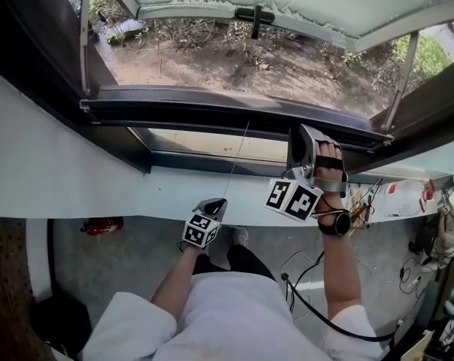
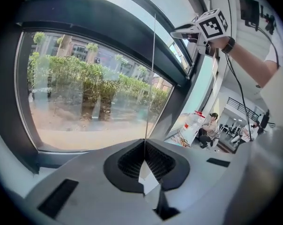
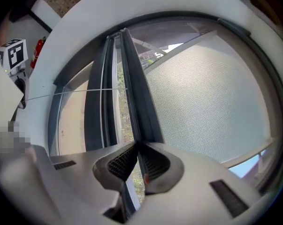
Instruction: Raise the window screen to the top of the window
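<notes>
The window screen's dark bottom bar (image 1: 234, 115) runs across the window frame, and its grey mesh (image 3: 207, 93) fills the right gripper view. My right gripper (image 3: 137, 146) is shut on the bar's edge (image 3: 134, 102); in the head view it (image 1: 300, 130) meets the bar at the right. A thin pull cord (image 1: 240, 153) hangs from the bar down to my left gripper (image 1: 215, 203). The left gripper (image 2: 144, 142) is shut on that cord (image 2: 153, 78), which runs straight up from its pads. The left gripper hangs lower than the right, below the sill.
An outward-tilted glass sash with a black handle (image 1: 255, 17) stands open beyond the screen. A white sill (image 1: 136, 186) runs under the window, with clutter (image 1: 407, 198) at its right end. A red extinguisher (image 1: 102, 226) lies on the floor. People sit in the room (image 2: 209, 128).
</notes>
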